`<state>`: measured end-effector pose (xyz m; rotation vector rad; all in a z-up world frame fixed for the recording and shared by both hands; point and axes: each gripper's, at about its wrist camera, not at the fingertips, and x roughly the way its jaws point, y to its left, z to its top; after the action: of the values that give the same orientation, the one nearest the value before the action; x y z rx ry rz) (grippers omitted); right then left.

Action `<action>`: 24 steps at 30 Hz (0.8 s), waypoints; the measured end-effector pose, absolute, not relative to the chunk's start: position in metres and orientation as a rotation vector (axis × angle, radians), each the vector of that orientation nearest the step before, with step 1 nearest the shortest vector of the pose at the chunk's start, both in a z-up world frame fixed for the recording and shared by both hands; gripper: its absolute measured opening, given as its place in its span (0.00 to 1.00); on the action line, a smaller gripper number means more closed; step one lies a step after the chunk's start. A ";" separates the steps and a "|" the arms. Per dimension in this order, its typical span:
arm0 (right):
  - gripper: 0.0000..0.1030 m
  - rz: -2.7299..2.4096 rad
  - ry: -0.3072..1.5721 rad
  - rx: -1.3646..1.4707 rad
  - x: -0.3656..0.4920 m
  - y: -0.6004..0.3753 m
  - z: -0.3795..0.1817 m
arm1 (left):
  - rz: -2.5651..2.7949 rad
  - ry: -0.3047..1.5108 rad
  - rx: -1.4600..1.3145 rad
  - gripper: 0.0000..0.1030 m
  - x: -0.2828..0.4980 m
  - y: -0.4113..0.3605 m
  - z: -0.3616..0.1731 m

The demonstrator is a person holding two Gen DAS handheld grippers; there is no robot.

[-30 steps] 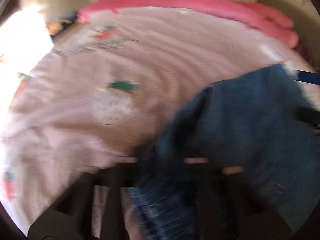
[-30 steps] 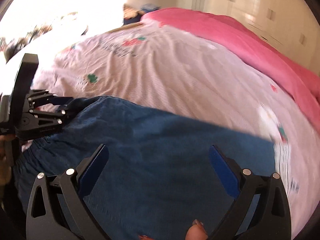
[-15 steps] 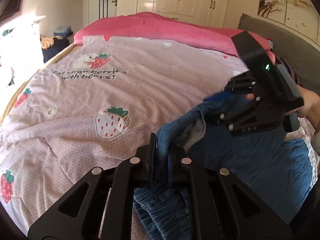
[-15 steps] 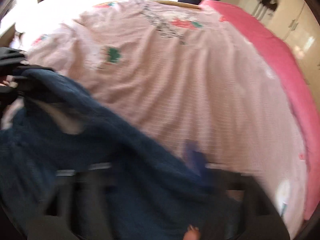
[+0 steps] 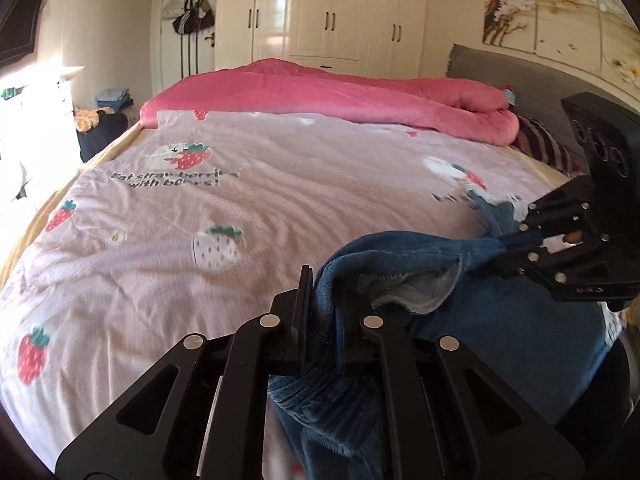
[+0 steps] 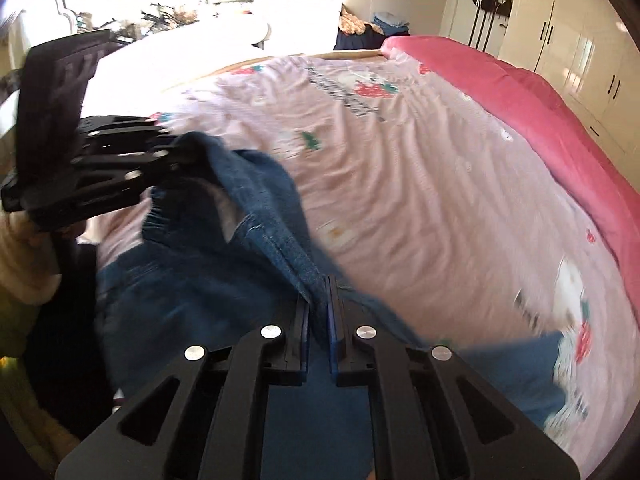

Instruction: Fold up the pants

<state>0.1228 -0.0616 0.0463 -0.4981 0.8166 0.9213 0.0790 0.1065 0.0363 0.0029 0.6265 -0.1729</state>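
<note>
Both claws clamped on pants (image 5: 500, 340): left claw (image 5: 320, 312) lower centre, right claw (image 6: 319, 312) likewise. Step: lifting waistband off bed (image 5: 280, 208). Next, prob.: spread flat, align legs.

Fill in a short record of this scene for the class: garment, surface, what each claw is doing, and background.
garment: blue denim pants, bunched, partly lifted
surface: pink strawberry-print bedspread
left claw: shut on a fold of the pants
right claw: shut on a pants edge
background: rolled pink blanket, white wardrobe
</note>
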 end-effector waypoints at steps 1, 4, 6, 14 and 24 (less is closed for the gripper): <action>0.06 0.923 0.827 -0.485 0.110 -0.067 0.045 | -0.178 0.629 0.016 0.04 0.071 0.103 0.036; 0.06 0.931 0.821 -0.449 0.076 -0.081 0.040 | -0.190 0.646 0.070 0.04 0.037 0.089 0.032; 0.06 0.937 0.831 -0.395 0.058 -0.093 0.036 | -0.204 0.643 0.111 0.04 0.016 0.081 0.030; 0.06 0.886 0.852 -0.263 0.033 -0.128 0.034 | -0.263 0.678 0.216 0.05 -0.011 0.050 0.029; 0.06 0.899 0.711 -0.236 0.026 -0.129 0.068 | -0.238 0.513 0.346 0.07 0.013 0.048 0.079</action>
<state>0.0256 -0.1287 0.0681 -0.2357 0.7109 0.8994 0.0126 0.0485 0.0792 0.3457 0.5126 -0.2381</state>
